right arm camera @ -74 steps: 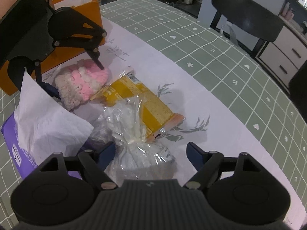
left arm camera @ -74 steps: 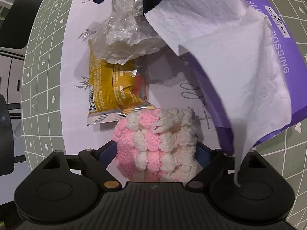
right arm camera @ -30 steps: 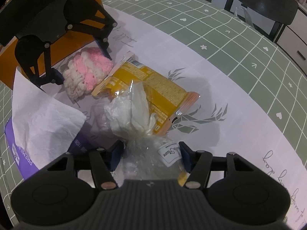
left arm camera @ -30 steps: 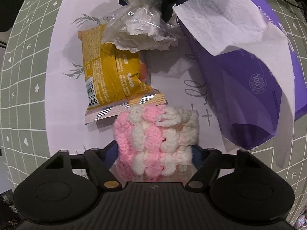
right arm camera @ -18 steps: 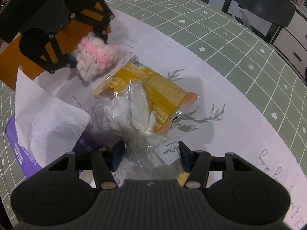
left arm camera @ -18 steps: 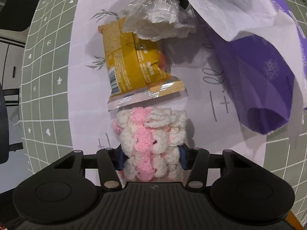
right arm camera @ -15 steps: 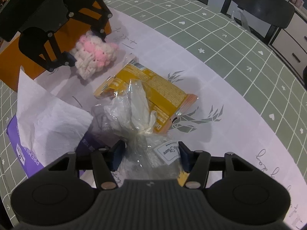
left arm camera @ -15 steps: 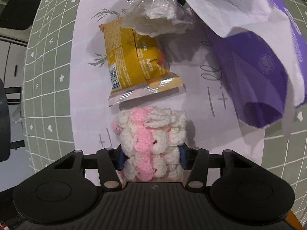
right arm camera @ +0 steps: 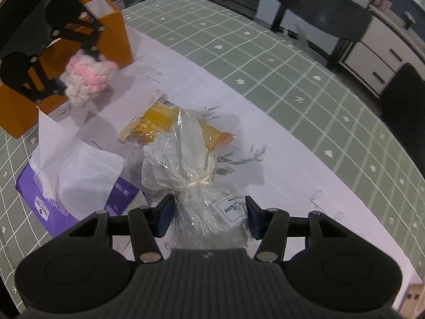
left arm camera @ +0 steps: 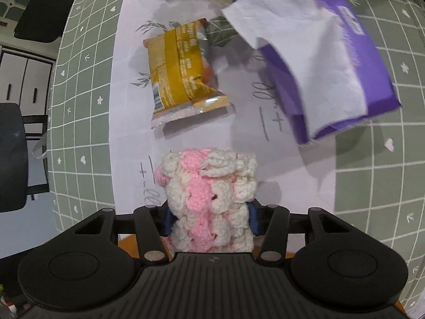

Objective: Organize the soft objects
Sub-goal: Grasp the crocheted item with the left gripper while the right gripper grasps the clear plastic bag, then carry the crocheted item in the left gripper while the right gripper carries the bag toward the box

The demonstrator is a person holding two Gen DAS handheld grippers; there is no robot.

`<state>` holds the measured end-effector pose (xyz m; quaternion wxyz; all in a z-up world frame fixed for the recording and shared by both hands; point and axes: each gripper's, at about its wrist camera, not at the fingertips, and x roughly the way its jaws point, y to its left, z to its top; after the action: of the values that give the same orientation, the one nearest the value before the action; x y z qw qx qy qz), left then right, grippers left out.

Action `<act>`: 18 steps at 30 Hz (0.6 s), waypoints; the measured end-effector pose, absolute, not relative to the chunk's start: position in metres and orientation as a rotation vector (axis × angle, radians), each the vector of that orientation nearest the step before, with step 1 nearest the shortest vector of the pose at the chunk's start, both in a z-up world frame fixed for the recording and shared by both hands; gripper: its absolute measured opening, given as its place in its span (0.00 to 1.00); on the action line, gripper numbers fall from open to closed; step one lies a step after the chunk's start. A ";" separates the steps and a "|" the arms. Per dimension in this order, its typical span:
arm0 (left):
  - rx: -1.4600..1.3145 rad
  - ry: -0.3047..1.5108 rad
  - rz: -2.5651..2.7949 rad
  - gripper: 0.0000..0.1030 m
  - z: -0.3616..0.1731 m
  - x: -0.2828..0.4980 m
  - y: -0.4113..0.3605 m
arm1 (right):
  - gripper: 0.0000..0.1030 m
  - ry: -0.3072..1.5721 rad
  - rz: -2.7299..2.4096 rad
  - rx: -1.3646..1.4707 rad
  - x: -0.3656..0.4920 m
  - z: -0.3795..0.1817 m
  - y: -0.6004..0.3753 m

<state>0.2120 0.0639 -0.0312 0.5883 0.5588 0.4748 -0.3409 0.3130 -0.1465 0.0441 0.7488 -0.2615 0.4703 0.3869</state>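
While the word "PREMIUM" can be read on the purple tissue pack [right arm camera: 55, 210] at the lower left of the right wrist view, with a white tissue [right arm camera: 77, 164] pulled out of it, the small label [right arm camera: 231, 207] on the clear plastic bag [right arm camera: 202, 186] is too blurred to be read. This bag, tied at its neck, is clamped by the right gripper [right arm camera: 207, 216]. The pink and white crochet piece [left arm camera: 209, 199] is squeezed by the left gripper [left arm camera: 209, 219], raised beside the orange box [right arm camera: 111, 34] at the upper left. A yellow snack packet [left arm camera: 180, 71] is lying on the white table runner [left arm camera: 132, 133].
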 end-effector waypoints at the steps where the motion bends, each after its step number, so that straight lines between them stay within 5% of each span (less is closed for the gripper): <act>1: 1.304 1.109 -0.786 0.57 -0.028 0.206 0.065 | 0.53 1.028 0.830 -0.570 0.311 0.046 -0.150; 18: 1.393 1.090 -0.849 0.57 -0.039 0.087 0.053 | 0.53 1.068 0.713 -0.593 0.230 0.047 -0.209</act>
<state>0.0865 0.0529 -0.0391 0.5561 0.5902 0.4617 -0.3595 0.2302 -0.2095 0.0474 0.7602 -0.2722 0.4906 0.3277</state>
